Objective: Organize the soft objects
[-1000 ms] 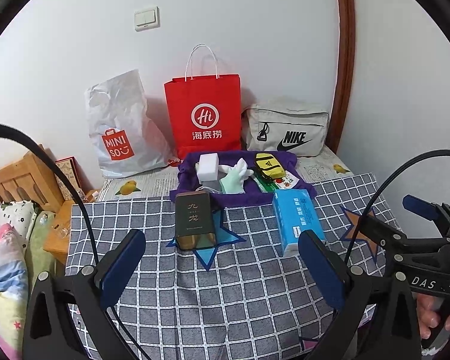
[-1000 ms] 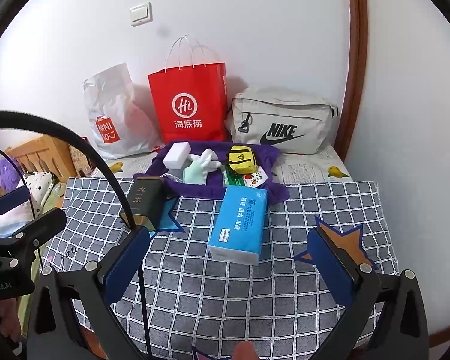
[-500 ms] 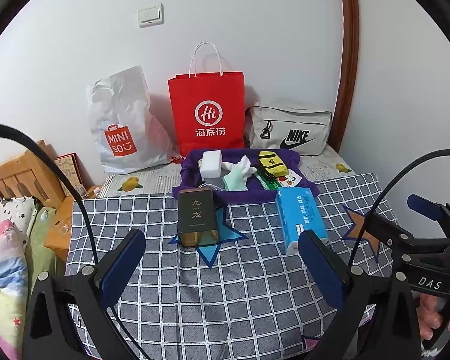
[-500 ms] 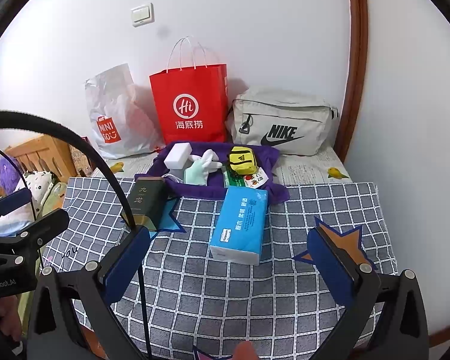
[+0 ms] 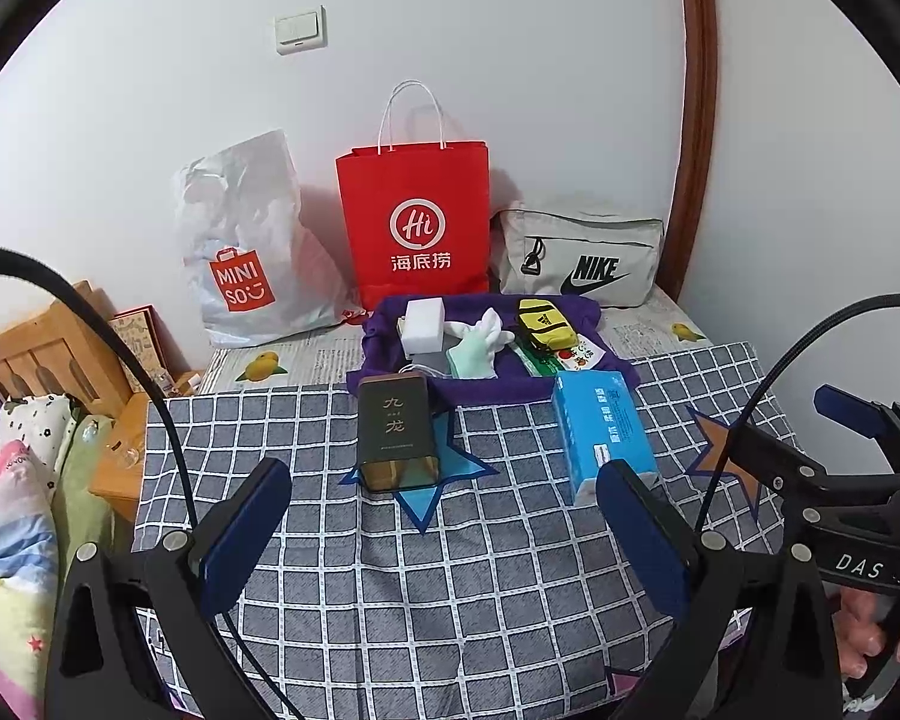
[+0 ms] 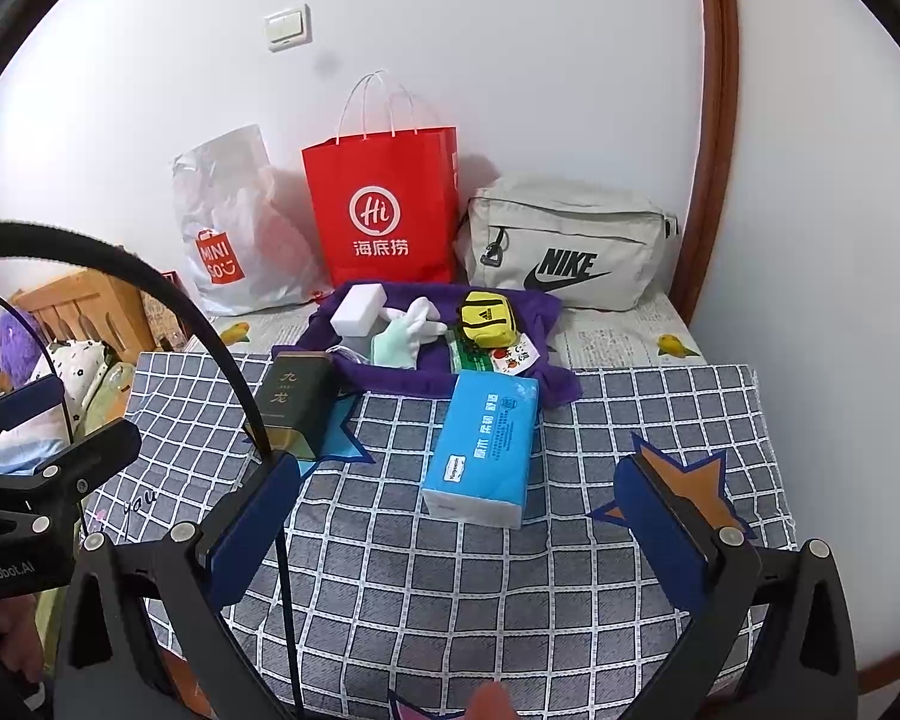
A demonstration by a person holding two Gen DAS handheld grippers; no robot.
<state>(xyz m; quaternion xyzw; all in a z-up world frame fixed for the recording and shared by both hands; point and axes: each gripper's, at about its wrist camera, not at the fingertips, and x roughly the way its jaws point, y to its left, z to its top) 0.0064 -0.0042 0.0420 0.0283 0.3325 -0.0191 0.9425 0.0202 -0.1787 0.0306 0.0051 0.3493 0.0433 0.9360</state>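
Observation:
A blue tissue pack (image 5: 603,435) (image 6: 486,450) lies on the checked cloth (image 5: 450,570) (image 6: 480,588). A dark tea tin (image 5: 395,432) (image 6: 294,405) lies on a blue star patch to its left. Behind them a purple cloth (image 5: 582,309) (image 6: 546,306) holds a white sponge (image 5: 424,324) (image 6: 359,310), a mint and white glove (image 5: 477,342) (image 6: 405,333), a yellow pouch (image 5: 543,327) (image 6: 489,318) and a green packet (image 5: 543,363). My left gripper (image 5: 444,531) and right gripper (image 6: 459,516) are open and empty, held near the front edge, well short of the objects.
A white Miniso bag (image 5: 246,252), a red paper bag (image 5: 417,228) and a grey Nike bag (image 5: 582,261) stand against the wall. A wooden headboard (image 5: 36,354) and bedding (image 5: 12,510) lie at the left. An orange star patch (image 6: 684,480) marks the cloth's right side.
Both grippers have drawn back and risen slightly, so the objects look a little farther off. Nothing on the cloth has moved.

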